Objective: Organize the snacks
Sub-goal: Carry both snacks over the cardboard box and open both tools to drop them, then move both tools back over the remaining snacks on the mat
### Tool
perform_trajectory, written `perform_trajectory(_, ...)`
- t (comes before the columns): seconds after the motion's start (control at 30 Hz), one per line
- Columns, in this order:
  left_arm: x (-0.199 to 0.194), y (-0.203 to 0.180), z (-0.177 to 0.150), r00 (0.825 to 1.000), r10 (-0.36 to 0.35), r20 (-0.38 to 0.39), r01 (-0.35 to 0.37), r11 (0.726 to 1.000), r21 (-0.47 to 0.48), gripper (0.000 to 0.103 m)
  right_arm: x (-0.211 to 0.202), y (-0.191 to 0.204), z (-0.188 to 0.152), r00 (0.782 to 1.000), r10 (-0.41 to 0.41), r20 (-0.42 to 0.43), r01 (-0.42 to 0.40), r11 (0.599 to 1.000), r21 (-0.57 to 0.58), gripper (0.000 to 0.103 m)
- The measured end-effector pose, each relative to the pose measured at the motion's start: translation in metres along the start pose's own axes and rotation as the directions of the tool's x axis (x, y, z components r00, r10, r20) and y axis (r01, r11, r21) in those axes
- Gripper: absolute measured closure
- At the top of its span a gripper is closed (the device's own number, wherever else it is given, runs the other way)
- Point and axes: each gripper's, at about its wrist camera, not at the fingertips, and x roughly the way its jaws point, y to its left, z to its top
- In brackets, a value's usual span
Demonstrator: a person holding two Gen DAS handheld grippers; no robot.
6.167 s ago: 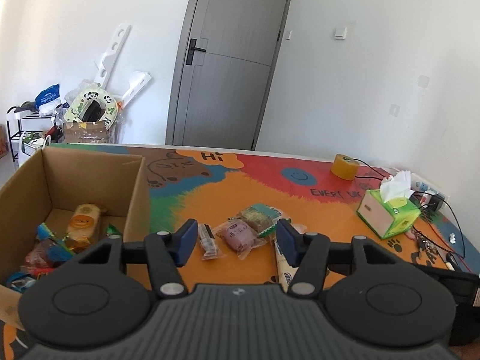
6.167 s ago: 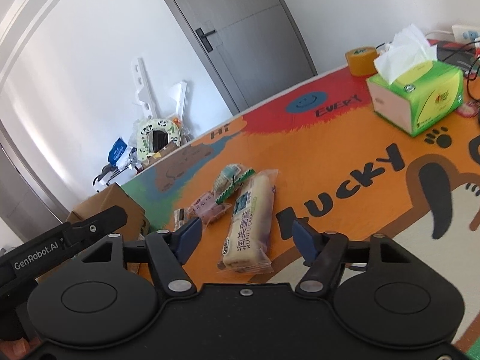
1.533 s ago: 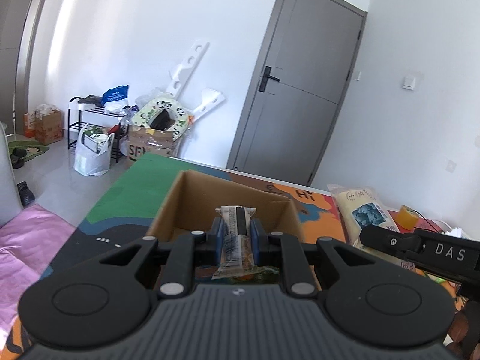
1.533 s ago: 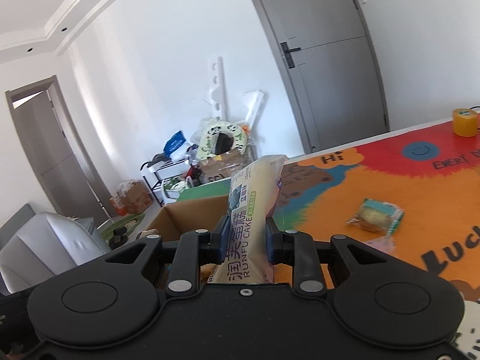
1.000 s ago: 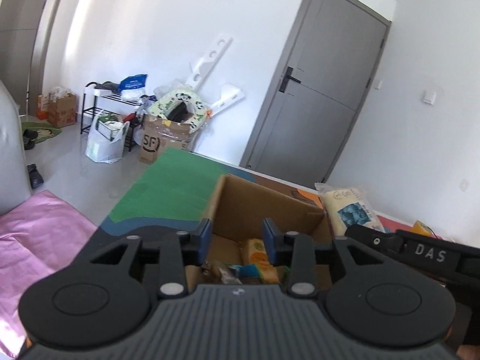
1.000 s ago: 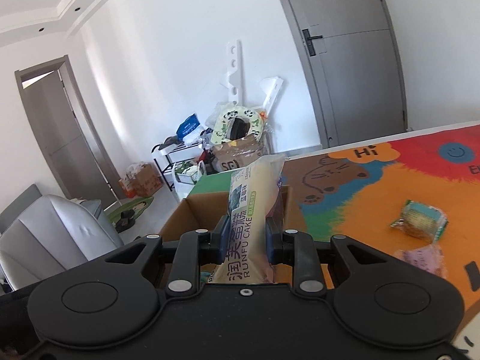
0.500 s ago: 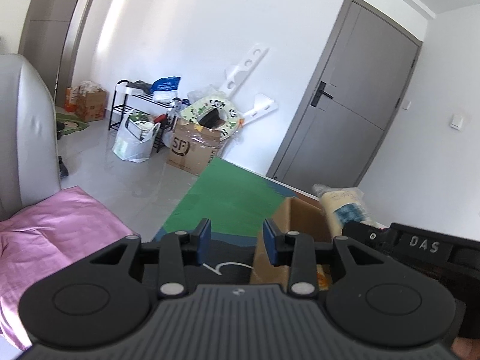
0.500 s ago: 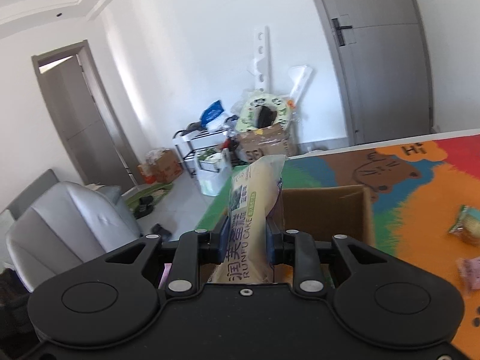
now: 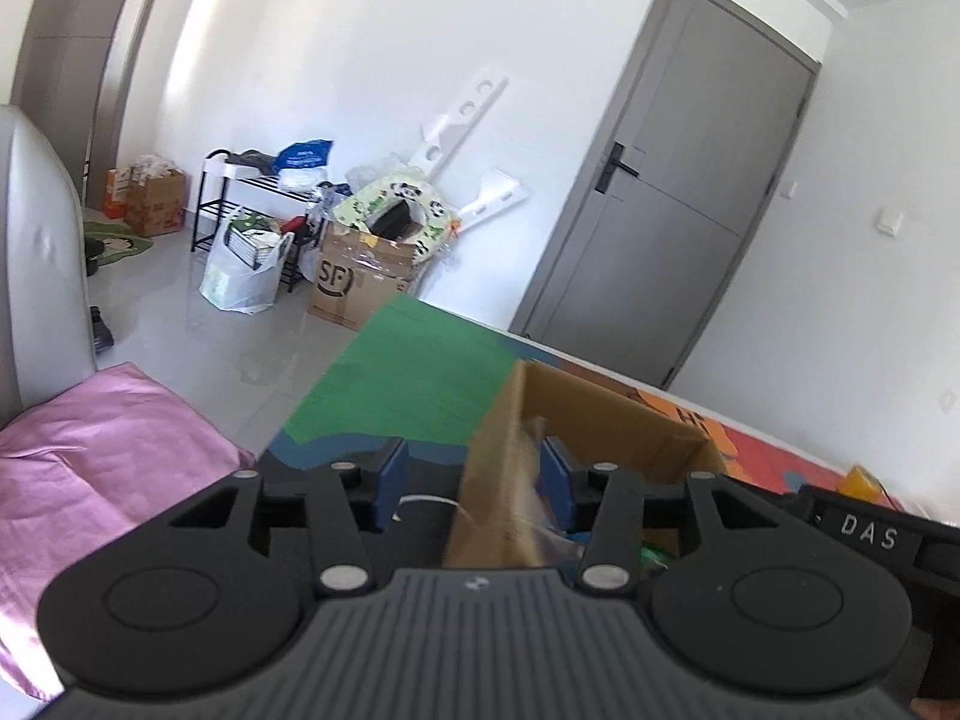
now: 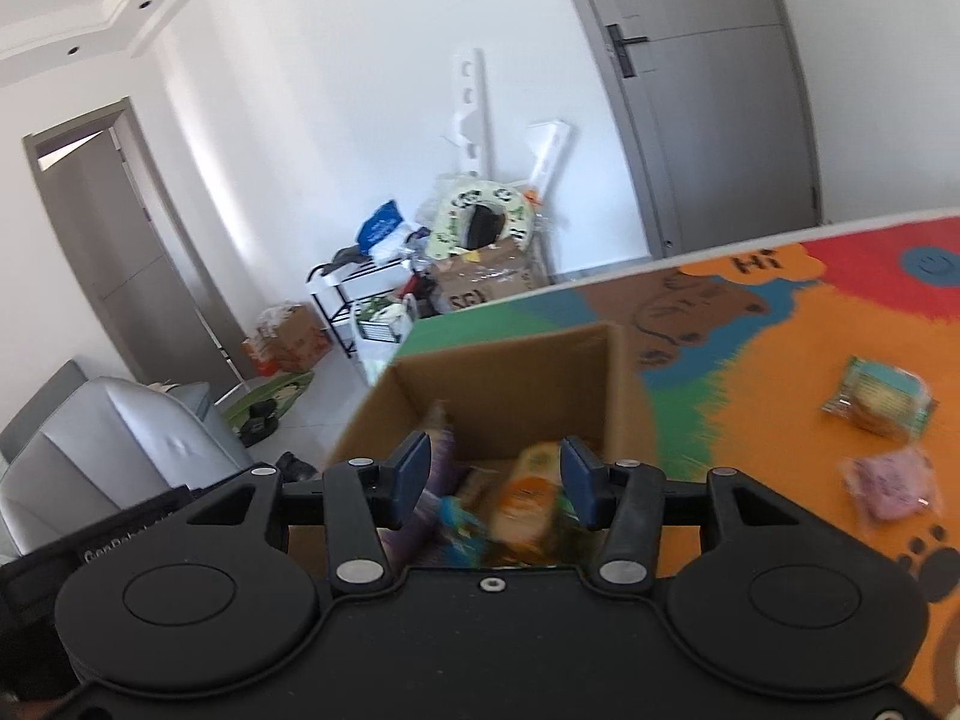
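Observation:
An open cardboard box stands on the colourful table mat, with several snack packs lying blurred inside, among them an orange pack and a purple one. My right gripper hovers over the box's near side. Its jaws are opening and nothing is between them. In the left wrist view my left gripper hangs at the box's left wall. Its jaws are opening too, and they hold nothing; the wall's top edge shows in the gap, clear of both pads. A green-wrapped snack and a pink one lie on the mat to the right.
The table edge runs just left of the box, with the floor, a grey chair and a pink cloth beyond it. A rack and boxes of clutter stand by the far wall. The other gripper's black housing marked DAS sits at right.
My right gripper has let go of the long cake pack, which is gone from between its now spread jaws. The left gripper's jaws have widened, and the box now sits nearer its centre.

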Motion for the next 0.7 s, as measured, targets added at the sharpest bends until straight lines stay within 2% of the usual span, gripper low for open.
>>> perform_trajectory(0.23, -0.004, -0.032, -0.01, 1.0, -0.03, 0.003, 0.03, 0.998, 0.046, 0.037, -0.027, -0.031, -0.002, 0.999, -0.037, 0.027, 0.035, 0.998, 0.043, 0.047)
perform_trajectory(0.47, -0.002, -0.064, -0.023, 0.996, -0.076, -0.036, 0.079, 0.991, 0.104, 0.022, -0.05, -0.063, -0.005, 0.996, -0.078, 0.047, 0.074, 0.994, 0.084, 0.039)
perform_trajectory(0.7, 0.003, -0.092, -0.034, 0.992, -0.092, -0.088, 0.103, 0.987, 0.123, 0.013, -0.07, -0.089, -0.008, 0.992, -0.116, 0.051, 0.11, 0.988, 0.107, 0.026)
